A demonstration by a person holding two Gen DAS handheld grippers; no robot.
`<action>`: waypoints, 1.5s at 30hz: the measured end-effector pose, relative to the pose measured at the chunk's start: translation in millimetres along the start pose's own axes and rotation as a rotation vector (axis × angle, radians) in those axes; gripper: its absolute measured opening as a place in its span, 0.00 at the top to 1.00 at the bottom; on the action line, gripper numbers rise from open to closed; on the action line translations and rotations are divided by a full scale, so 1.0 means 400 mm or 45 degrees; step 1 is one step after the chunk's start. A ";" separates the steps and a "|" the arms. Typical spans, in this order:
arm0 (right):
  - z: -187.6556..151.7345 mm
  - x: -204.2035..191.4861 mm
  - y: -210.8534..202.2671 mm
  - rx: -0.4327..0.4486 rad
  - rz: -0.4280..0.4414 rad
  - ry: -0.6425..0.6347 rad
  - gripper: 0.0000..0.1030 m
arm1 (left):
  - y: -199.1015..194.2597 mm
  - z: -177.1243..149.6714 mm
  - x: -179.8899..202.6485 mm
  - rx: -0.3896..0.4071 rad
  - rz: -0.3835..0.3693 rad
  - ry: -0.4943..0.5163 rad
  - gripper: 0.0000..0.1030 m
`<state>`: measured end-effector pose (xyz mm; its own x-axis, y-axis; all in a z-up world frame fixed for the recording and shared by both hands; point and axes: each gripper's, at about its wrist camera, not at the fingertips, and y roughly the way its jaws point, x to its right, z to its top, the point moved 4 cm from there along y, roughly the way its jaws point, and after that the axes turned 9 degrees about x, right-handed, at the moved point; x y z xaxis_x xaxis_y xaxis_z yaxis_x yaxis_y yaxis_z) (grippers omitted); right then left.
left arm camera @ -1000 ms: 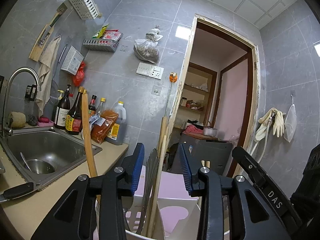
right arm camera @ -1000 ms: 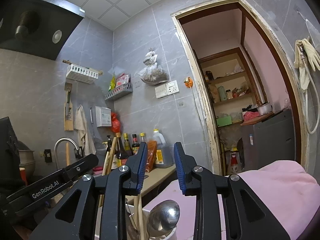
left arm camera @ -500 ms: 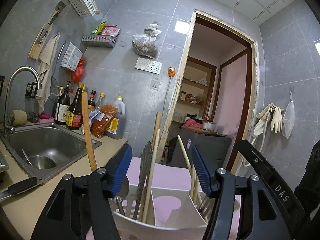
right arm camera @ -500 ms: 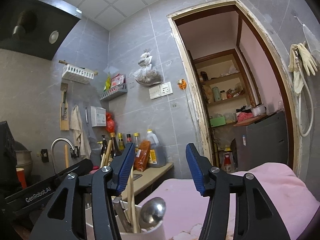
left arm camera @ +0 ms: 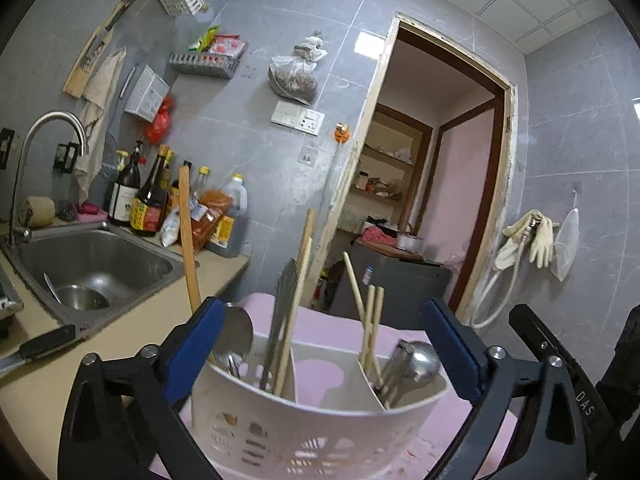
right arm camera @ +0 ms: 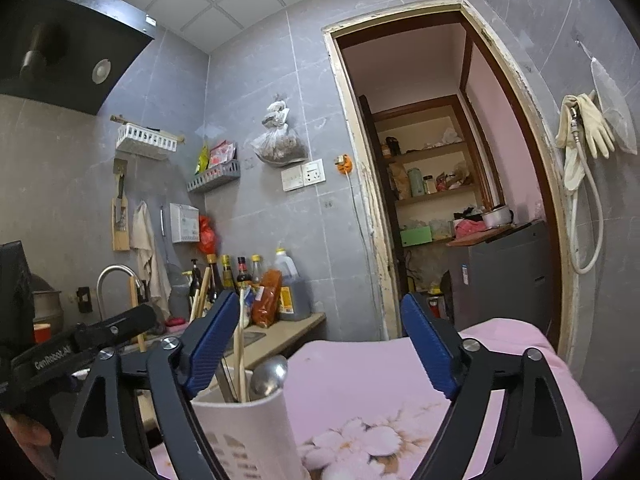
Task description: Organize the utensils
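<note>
Utensils (left arm camera: pixel 370 330) stood sorted in the caddy (left arm camera: pixel 320 420); both grippers, left (left arm camera: pixel 324 354) and right (right arm camera: pixel 320 354), had spread their jaws wide and empty, suggesting release.

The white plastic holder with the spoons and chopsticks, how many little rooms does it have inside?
3. The white plastic utensil holder has a left room with spoons and long utensils, a middle room with nothing showing, and a right room with chopsticks and a ladle. More may be hidden.
</note>
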<state>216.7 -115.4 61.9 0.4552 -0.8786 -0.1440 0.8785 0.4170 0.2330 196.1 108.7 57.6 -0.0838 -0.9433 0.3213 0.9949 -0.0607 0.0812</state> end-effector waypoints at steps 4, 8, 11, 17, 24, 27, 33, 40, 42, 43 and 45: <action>0.008 0.018 -0.044 -0.019 -0.019 0.006 0.07 | -0.028 -0.014 0.019 -0.045 -0.026 0.006 0.04; 0.009 0.034 -0.082 -0.067 -0.071 0.005 0.02 | -0.064 -0.037 0.052 -0.089 -0.055 0.030 0.04; 0.011 0.036 -0.112 -0.103 -0.096 -0.010 0.00 | -0.097 -0.046 0.070 -0.123 -0.087 0.013 0.04; 0.026 0.025 -0.183 -0.172 -0.119 -0.065 0.00 | -0.133 -0.071 0.088 -0.238 -0.048 0.032 0.03; 0.029 0.016 -0.251 -0.260 -0.141 -0.080 0.00 | -0.180 -0.103 0.098 -0.315 0.022 0.094 0.03; 0.021 0.015 -0.276 -0.298 -0.162 -0.091 0.00 | -0.207 -0.110 0.105 -0.302 0.036 0.124 0.03; 0.009 0.015 -0.342 -0.300 -0.269 -0.160 0.00 | -0.274 -0.123 0.132 -0.241 0.063 0.234 0.03; 0.011 0.006 -0.401 -0.263 -0.363 -0.231 0.00 | -0.319 -0.149 0.149 -0.184 0.094 0.312 0.03; 0.011 -0.005 -0.418 -0.242 -0.394 -0.271 0.00 | -0.327 -0.156 0.148 -0.179 0.101 0.315 0.03; 0.011 -0.010 -0.423 -0.235 -0.401 -0.285 0.00 | -0.332 -0.159 0.148 -0.175 0.105 0.316 0.03; 0.011 -0.020 -0.434 -0.221 -0.416 -0.309 0.00 | -0.345 -0.164 0.145 -0.158 0.117 0.321 0.03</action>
<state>60.0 -181.7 26.9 0.1203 -0.9914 0.0518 0.9915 0.1227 0.0445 57.8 41.1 3.0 0.0081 -0.9971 0.0763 0.9983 0.0036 -0.0587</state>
